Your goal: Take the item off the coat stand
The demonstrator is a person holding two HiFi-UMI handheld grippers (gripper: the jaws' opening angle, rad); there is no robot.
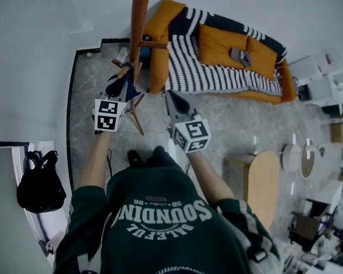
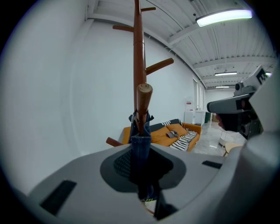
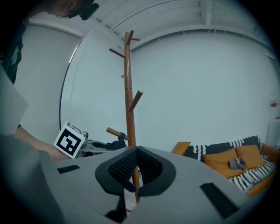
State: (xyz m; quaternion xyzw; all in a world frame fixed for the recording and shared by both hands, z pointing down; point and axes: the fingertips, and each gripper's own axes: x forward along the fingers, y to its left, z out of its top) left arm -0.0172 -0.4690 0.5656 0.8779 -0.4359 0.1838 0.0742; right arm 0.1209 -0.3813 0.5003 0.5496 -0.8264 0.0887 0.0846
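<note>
A brown wooden coat stand (image 1: 138, 24) rises close in front of me, near the white wall. A blue denim item (image 2: 141, 146) hangs from one of its lower pegs (image 2: 144, 97). My left gripper (image 2: 141, 154) is shut on this denim item just below the peg; in the head view the left gripper (image 1: 126, 73) sits right against the stand's pole. My right gripper (image 1: 172, 97) hovers to the right of the stand, apart from it, jaws together with nothing between them. The right gripper view shows the stand (image 3: 127, 87) and the denim item (image 3: 116, 143) on its peg.
An orange sofa (image 1: 224, 48) with a black-and-white striped blanket stands behind the stand to the right. A black backpack (image 1: 40, 182) lies at the left by a doorway. A round wooden table (image 1: 264, 182) is at my right, and the stand's wooden legs (image 1: 136, 119) spread near my feet.
</note>
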